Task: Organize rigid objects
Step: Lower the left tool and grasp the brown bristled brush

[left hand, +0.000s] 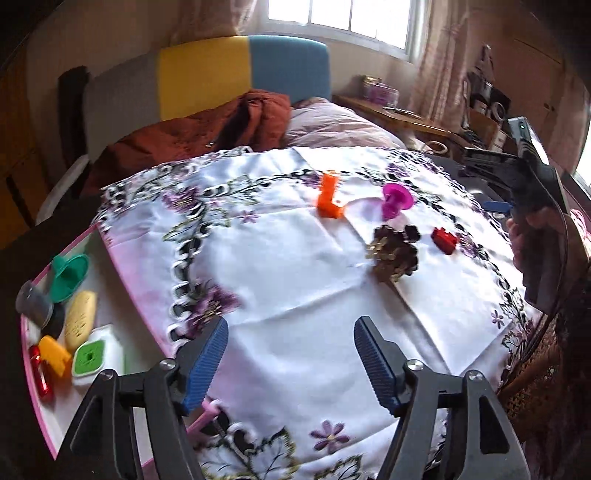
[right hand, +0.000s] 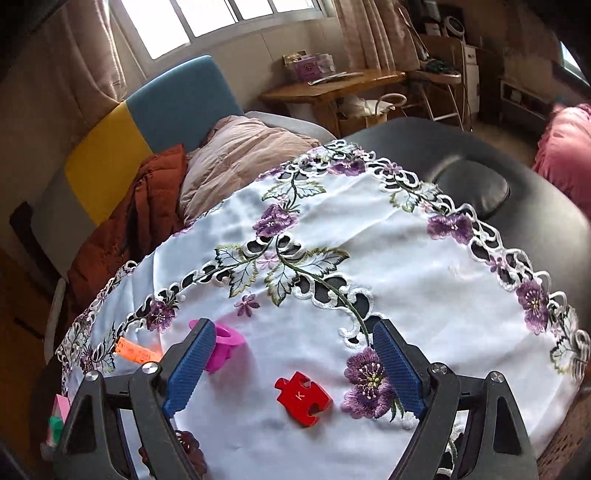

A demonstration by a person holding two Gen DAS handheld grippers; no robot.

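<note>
Lying in the pink tray (left hand: 35, 354), several toys; both tools gape empty.

Daylight comes through a window (left hand: 347, 18) at 12 o'clock, with pale curtains (right hand: 373, 33) beside it. Below it stands a headboard (left hand: 243, 70) in grey, yellow and blue panels, with a rust quilt (left hand: 207, 129) and a pink duvet (right hand: 240, 155) heaped in front. At 1 o'clock a wooden desk (right hand: 332, 88) carries a box (right hand: 310, 66); cluttered shelves (right hand: 469, 66) stand at 2 o'clock.
</note>
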